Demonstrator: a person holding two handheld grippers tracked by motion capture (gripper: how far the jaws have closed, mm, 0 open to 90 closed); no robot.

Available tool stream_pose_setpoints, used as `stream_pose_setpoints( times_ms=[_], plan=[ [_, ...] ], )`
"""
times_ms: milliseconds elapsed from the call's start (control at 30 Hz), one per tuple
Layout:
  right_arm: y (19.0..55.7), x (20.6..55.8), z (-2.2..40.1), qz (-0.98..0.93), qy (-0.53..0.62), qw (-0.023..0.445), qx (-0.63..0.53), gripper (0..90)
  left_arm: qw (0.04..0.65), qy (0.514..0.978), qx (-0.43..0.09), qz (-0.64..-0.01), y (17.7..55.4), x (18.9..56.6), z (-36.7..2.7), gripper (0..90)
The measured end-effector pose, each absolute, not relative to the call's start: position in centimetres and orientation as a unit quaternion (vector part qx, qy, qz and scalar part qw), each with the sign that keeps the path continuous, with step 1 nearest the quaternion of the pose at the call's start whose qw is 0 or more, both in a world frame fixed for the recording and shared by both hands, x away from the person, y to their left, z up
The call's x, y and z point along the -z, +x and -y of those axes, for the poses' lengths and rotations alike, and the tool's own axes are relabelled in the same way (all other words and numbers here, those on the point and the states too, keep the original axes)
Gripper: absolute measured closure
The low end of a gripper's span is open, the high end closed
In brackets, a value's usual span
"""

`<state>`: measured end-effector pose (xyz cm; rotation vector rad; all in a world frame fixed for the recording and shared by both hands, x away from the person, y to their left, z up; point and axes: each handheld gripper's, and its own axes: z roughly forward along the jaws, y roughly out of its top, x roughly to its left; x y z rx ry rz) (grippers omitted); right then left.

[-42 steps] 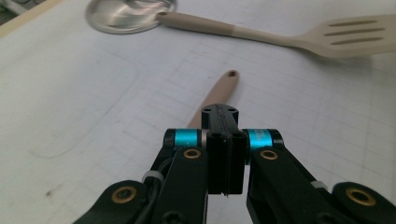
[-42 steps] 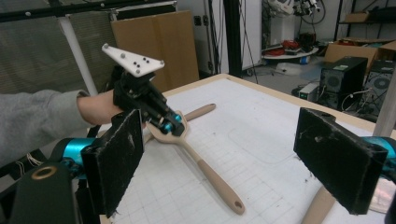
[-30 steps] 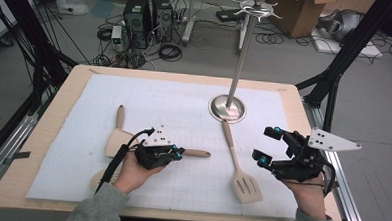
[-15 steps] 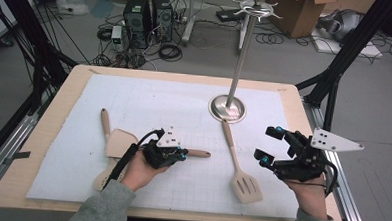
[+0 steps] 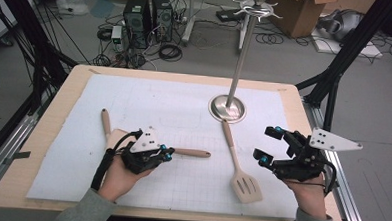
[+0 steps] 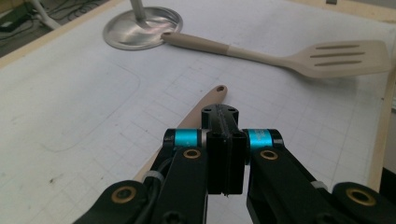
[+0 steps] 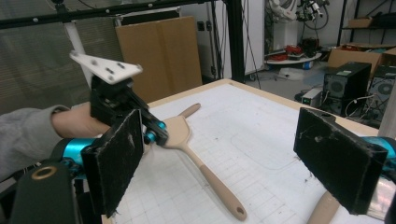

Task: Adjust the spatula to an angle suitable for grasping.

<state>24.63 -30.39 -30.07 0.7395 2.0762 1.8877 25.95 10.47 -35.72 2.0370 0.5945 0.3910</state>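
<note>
Left claw [image 5: 166, 153] shut tight at about 8 o'clock on the desk [image 5: 42, 149], jaws pressed flat together over the neck of a tan spoon [image 5: 192, 153] whose handle runs out toward 3 o'clock. From the left claw's own camera the handle comes out from under the closed tips, so it is hard to say whether the spoon is pinched or only lies beneath them.

In the past second the left hand has drifted a little toward 9 o'clock, and the handle of the spatula [image 5: 105, 122] lying beside it has swung the same way (apparently nudged by the hand). The spoon's free end has not shifted on the mat, so the lift has probably not begun.

Right claw [image 5: 266, 143] waits at 4 o'clock with its jaws wide and nothing between them, unmoved. Between the two hands a slotted turner [image 5: 239, 167] lies flat, its handle tip touching the round base of the steel hook stand [image 5: 227, 108] at 1 o'clock, where the utensils would likely hang.
</note>
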Motion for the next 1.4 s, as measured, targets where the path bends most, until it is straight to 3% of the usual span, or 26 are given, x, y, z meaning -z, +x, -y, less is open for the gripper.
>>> stream_pose_setpoints(
  times_ms=[367, 800, 1400],
  plan=[
    [24.9, 30.2, 29.8, -0.717, 0.248, 0.116, -0.641, 14.8, 0.51, 0.812, -0.154, -0.236, 22.9, 37.0, -8.7, 89.6],
    [24.9, 30.1, 30.0, -0.715, 0.248, 0.116, -0.644, 14.8, 0.481, 0.823, -0.156, -0.259, 25.9, 42.1, -5.2, 89.6],
    [24.9, 30.1, 30.0, -0.715, 0.244, 0.113, -0.645, 14.8, 0.407, 0.853, -0.167, -0.28, 29.6, 44.3, -2.1, 89.6]
  ],
)
